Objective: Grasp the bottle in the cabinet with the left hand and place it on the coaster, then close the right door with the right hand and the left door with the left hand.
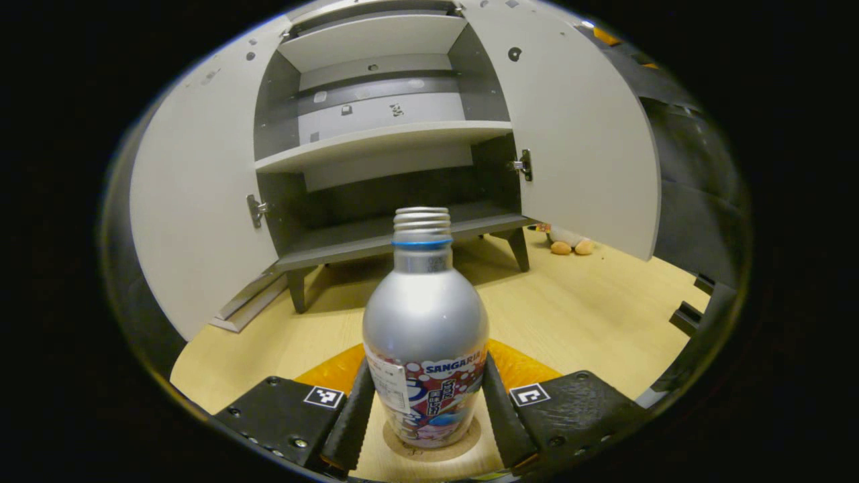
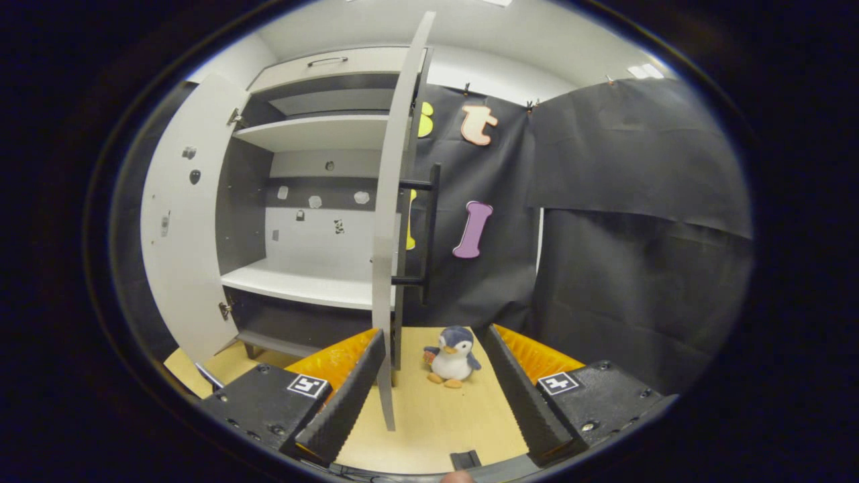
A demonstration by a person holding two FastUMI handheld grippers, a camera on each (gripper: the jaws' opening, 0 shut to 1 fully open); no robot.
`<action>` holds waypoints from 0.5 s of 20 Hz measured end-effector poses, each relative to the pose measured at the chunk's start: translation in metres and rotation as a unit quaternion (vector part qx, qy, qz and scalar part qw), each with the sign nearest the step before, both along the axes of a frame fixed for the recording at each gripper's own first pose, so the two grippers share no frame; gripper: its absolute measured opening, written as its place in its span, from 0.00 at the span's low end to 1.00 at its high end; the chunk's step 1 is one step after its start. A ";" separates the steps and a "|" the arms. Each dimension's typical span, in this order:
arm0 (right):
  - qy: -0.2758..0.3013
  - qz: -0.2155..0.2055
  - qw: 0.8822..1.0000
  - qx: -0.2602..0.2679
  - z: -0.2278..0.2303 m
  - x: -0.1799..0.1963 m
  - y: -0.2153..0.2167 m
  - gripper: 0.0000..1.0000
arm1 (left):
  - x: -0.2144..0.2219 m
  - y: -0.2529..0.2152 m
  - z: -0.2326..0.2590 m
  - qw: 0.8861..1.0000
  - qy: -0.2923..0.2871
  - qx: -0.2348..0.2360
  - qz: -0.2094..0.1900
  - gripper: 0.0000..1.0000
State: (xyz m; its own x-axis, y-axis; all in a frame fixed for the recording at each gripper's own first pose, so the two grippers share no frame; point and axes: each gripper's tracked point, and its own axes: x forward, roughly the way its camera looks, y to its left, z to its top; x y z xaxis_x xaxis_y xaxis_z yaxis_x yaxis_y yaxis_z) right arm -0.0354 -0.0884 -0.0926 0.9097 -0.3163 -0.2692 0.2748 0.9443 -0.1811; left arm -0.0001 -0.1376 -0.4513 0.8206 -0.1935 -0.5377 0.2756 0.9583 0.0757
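Aluminium drink bottle (image 1: 425, 322) stands on the round coaster (image 1: 433, 446), and the left claw (image 1: 426, 416) looks, from this angle, to be gripping it. Right claw (image 2: 433, 389) spread wide, empty, facing the right door (image 2: 392, 221). Both doors remain open.

One bottle (image 1: 425, 329), two doors (image 1: 201, 201).

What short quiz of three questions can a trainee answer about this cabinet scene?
1. True or false: the bottle stands on the coaster.
2. The left tongs are: A) open, far from the bottle; B) closed on the bottle; C) holding a door.
3. Which toy sits on the floor near the right door?

Key: 1 true; 2 B; 3 the penguin.
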 end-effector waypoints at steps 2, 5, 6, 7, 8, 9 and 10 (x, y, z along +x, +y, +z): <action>0.004 0.000 1.000 0.006 -0.003 0.000 0.003 0.96 | 0.000 0.004 -0.005 1.000 0.009 -0.009 0.007 0.75; 0.005 -0.009 1.000 0.009 -0.005 -0.001 -0.001 0.99 | -0.005 0.009 -0.016 0.999 0.030 -0.027 0.020 0.75; 0.007 -0.011 1.000 0.011 -0.008 -0.001 -0.001 0.99 | -0.005 0.008 -0.011 0.999 0.017 -0.033 0.020 0.75; 0.008 -0.012 1.000 0.012 -0.009 -0.001 -0.002 0.99 | -0.004 0.006 -0.013 0.999 0.022 -0.032 0.016 0.76; 0.010 -0.013 1.000 0.014 -0.010 0.000 -0.002 0.96 | -0.007 0.007 -0.014 0.999 0.023 -0.028 0.015 0.79; 0.010 -0.014 1.000 0.015 -0.011 0.000 -0.003 0.96 | -0.007 0.007 -0.013 0.999 0.022 -0.026 0.015 0.80; 0.009 -0.015 1.000 0.016 -0.012 0.001 -0.003 0.96 | -0.008 0.007 -0.013 0.999 0.022 -0.024 0.015 0.76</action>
State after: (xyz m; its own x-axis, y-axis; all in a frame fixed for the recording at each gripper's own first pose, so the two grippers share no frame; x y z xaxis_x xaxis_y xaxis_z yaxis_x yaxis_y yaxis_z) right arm -0.0349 -0.0913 -0.1042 0.8950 -0.3340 -0.2956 0.2999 0.9412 -0.1555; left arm -0.0085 -0.1305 -0.4646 0.8026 -0.1951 -0.5637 0.2484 0.9685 0.0186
